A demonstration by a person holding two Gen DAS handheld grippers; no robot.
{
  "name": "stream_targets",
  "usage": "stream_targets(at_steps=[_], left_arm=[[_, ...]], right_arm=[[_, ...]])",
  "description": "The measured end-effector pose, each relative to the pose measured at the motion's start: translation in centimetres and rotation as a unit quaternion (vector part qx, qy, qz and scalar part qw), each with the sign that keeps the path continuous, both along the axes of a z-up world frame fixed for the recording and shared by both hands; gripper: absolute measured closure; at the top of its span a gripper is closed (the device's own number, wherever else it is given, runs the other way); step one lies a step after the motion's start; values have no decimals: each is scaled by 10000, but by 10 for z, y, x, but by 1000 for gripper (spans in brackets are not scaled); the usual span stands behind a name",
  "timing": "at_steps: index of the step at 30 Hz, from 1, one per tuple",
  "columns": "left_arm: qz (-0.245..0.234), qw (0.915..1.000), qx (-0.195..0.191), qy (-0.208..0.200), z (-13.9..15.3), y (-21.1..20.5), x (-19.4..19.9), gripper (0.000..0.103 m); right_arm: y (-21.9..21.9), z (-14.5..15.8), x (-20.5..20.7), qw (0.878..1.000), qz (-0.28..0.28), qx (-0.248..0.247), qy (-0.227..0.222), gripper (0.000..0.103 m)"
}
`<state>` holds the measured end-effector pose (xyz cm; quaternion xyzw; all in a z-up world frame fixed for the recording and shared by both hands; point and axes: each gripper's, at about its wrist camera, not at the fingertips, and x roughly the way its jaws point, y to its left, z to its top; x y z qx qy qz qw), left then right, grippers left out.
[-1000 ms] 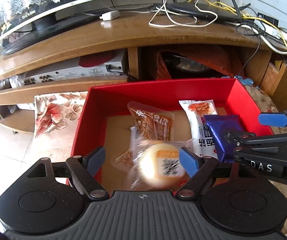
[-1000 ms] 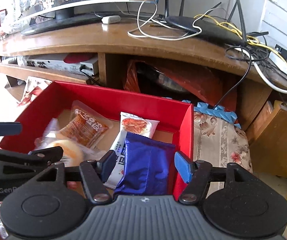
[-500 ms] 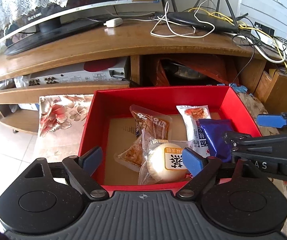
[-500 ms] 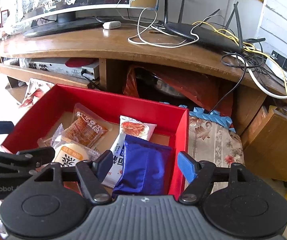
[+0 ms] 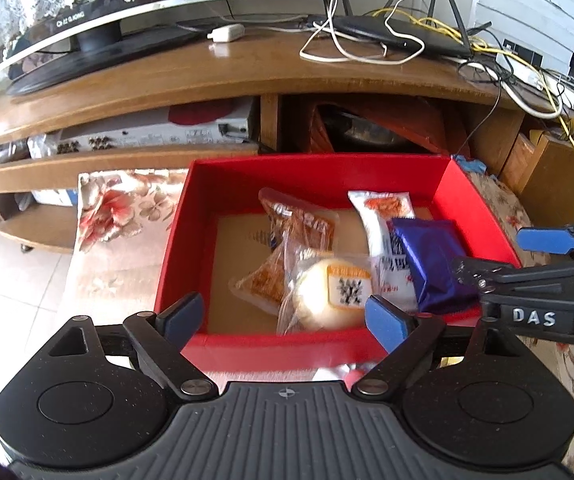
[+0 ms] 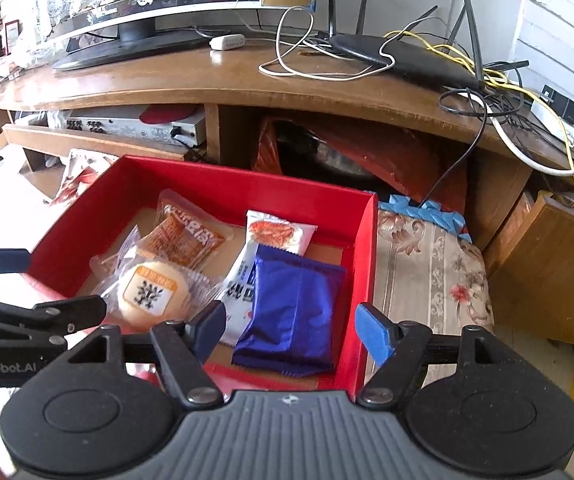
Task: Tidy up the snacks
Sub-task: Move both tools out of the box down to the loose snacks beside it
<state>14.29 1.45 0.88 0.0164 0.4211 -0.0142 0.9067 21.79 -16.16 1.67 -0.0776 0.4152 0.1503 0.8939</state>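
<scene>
A red box (image 5: 315, 172) (image 6: 227, 184) stands on a flowered cloth and holds several snacks. A round yellow bun in a clear wrapper (image 5: 333, 294) (image 6: 151, 294) lies at its near edge. Orange packets (image 5: 299, 224) (image 6: 185, 236), a white packet (image 5: 383, 216) (image 6: 277, 232) and a blue packet (image 5: 431, 256) (image 6: 295, 312) lie beside it. My left gripper (image 5: 283, 316) is open and empty above the box's near wall. My right gripper (image 6: 291, 328) is open and empty above the blue packet.
A wooden TV stand (image 5: 191, 76) runs behind the box, with a monitor (image 6: 135, 36), a router (image 6: 403, 56) and tangled cables on top. A silver player (image 5: 155, 136) sits on its shelf. A wooden crate (image 6: 547, 260) stands at the right. Pale tiled floor (image 5: 3, 300) lies at the left.
The bun left my left gripper and now lies in the box. Both grippers have drawn back and up from the box, jaws open.
</scene>
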Motion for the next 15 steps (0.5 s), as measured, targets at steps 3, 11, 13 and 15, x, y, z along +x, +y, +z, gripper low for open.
stream_targets(at_steps=[3, 11, 13, 15], left_arm=[[-16, 9999, -51, 130, -4, 5, -9, 12], [79, 9990, -257, 364, -6, 25, -39, 12], [95, 9988, -242, 421, -8, 29, -47, 11], [107, 9983, -242, 512, -11, 35, -56, 11]], right_arm=[[-1, 2, -9, 10000, 39, 36, 25, 33], [7, 1, -35, 9992, 304, 147, 214, 33], [13, -1, -43, 9985, 431, 154, 295, 33], [19, -4, -50, 9972, 579, 192, 421, 32]])
